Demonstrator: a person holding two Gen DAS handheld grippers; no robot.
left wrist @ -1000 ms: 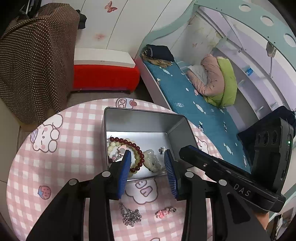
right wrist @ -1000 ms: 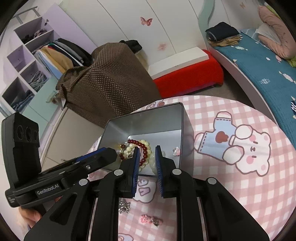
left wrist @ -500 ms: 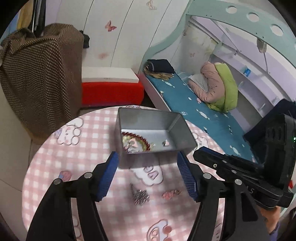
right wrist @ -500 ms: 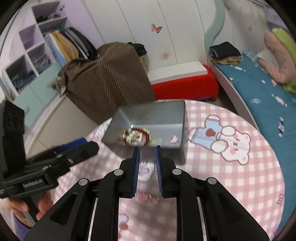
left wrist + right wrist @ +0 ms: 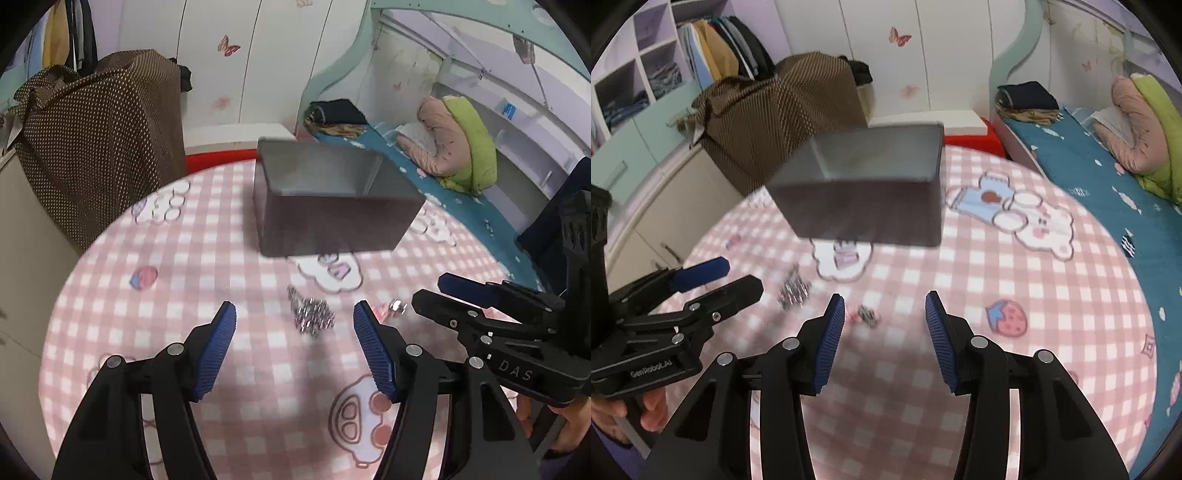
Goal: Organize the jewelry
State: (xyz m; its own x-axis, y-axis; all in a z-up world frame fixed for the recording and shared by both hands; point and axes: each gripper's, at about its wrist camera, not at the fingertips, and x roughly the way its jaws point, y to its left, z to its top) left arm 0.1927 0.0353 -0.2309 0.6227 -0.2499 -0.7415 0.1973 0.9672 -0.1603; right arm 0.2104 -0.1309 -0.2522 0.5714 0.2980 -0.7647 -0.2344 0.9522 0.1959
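Observation:
A grey metal box (image 5: 332, 206) stands at the far side of the round pink checked table (image 5: 184, 295); its contents are hidden from this low angle. It also shows in the right wrist view (image 5: 864, 192). A silver chain (image 5: 312, 314) lies on the cloth just ahead of my open, empty left gripper (image 5: 294, 317). A small pink trinket (image 5: 388, 310) lies to its right. In the right wrist view the chain (image 5: 793, 291) and the trinket (image 5: 864, 315) lie ahead-left of my open, empty right gripper (image 5: 885, 314).
A brown dotted cover (image 5: 99, 140) drapes furniture behind the table on the left. A red and white bench (image 5: 960, 129) and a bed with a blue sheet (image 5: 1108, 173) stand beyond the table. The left gripper (image 5: 701, 284) shows at the right view's left edge.
Both grippers pulled back and dropped low from above the box. The right gripper opened wide, the left opened wider. The box contents went out of sight.

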